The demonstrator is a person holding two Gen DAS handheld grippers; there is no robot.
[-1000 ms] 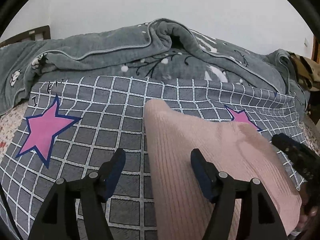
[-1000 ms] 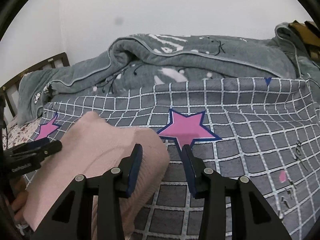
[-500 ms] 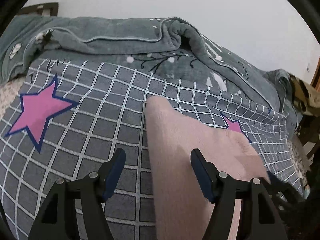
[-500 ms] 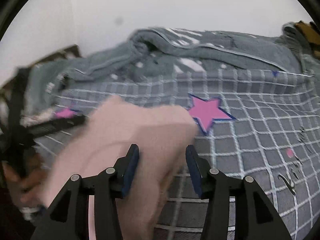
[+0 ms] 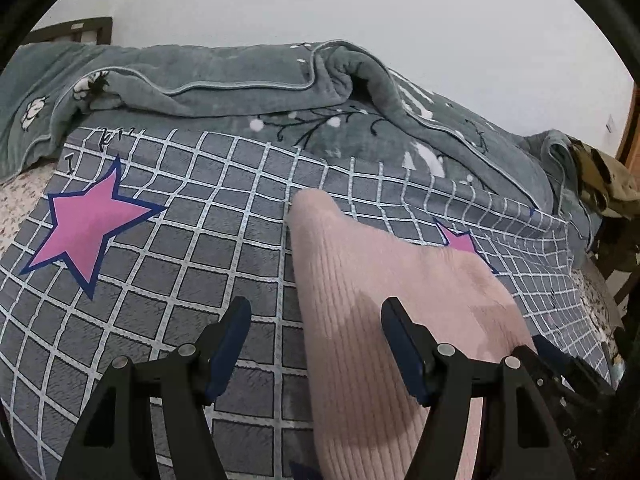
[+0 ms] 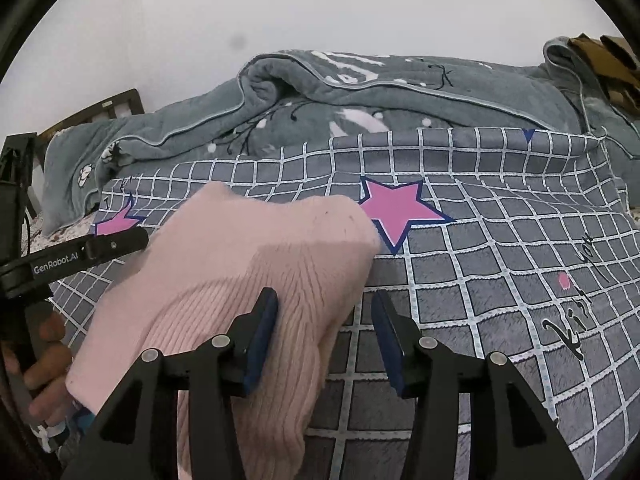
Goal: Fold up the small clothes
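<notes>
A pink ribbed knit garment (image 5: 384, 300) lies folded on a grey checked blanket (image 5: 168, 256) with pink stars. My left gripper (image 5: 316, 320) is open above the garment's left edge, empty; one finger over the blanket, the other over the knit. In the right wrist view the same garment (image 6: 248, 280) lies at left, and my right gripper (image 6: 324, 320) is open over its right edge, holding nothing. The left gripper's finger (image 6: 92, 248) shows at that view's far left, beside the garment.
A rumpled grey-green quilt (image 5: 280, 92) is heaped along the back by a white wall. A dark wooden headboard (image 6: 96, 112) stands at back left. Brown patterned cloth (image 5: 600, 184) lies at the far right. The blanket's pink star (image 6: 396, 208) sits right of the garment.
Both grippers stayed open. The left view tilted so more blanket shows. The right gripper swung over the garment's right edge and steadied. The garment lies the same.
</notes>
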